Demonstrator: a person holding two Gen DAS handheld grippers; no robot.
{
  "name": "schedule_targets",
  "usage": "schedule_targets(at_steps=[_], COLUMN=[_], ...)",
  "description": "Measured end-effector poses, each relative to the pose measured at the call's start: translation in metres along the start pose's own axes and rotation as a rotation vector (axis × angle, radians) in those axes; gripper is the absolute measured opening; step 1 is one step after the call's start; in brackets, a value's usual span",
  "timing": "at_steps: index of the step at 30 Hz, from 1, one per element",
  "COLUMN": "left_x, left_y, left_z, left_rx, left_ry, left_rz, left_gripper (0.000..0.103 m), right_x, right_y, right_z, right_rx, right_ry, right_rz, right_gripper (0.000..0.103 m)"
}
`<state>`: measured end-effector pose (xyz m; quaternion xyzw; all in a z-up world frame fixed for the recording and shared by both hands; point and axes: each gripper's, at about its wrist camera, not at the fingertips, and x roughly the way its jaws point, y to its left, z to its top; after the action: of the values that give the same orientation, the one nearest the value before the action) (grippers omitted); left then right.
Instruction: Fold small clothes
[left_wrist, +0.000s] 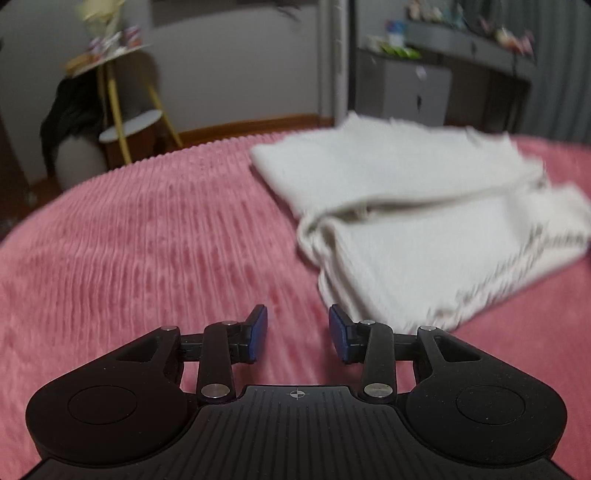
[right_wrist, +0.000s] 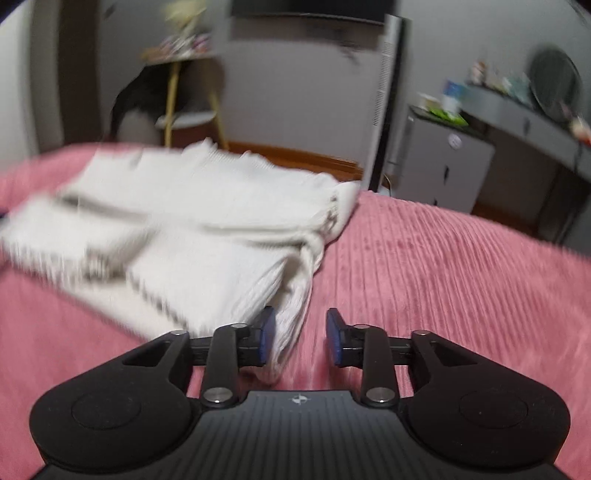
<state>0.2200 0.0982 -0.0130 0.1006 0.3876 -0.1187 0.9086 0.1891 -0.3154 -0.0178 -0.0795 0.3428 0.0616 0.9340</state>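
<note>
A cream-white knitted garment (left_wrist: 413, 218) lies folded in layers on the pink ribbed bedspread (left_wrist: 147, 251). In the left wrist view it is ahead and to the right of my left gripper (left_wrist: 297, 334), which is open and empty above the bedspread, its right pad close to the garment's near corner. In the right wrist view the garment (right_wrist: 192, 236) lies ahead to the left. My right gripper (right_wrist: 300, 338) is open; the garment's near folded corner reaches in beside its left pad (right_wrist: 267, 338), and the jaws are not closed on it. Both views are motion-blurred.
Beyond the bed's far edge stand a yellow-legged side table (left_wrist: 122, 110) with clutter, a dark garment (left_wrist: 72, 114) hanging beside it, a tall white column (right_wrist: 384, 103), a small grey cabinet (right_wrist: 443, 162) and a desk with items (right_wrist: 535, 122). The pink bedspread (right_wrist: 443, 277) spreads around the garment.
</note>
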Motion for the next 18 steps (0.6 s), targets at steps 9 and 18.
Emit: schedule_targets(at_steps=[9,18], left_x=[0.018,0.020], left_y=[-0.030,-0.045], left_z=[0.014,0.025], left_rx=[0.152,0.331], left_ry=[-0.063,-0.166], left_rz=[-0.027,-0.083], left_gripper=[0.042,0.056], right_x=[0.008,0.029], right_y=[0.028,0.051], right_z=[0.003,0.017], right_rx=[-0.227,-0.394], right_ry=[-0.071,-0.090], right_rz=[-0.009,0.021], right_gripper=[0.063,0.036])
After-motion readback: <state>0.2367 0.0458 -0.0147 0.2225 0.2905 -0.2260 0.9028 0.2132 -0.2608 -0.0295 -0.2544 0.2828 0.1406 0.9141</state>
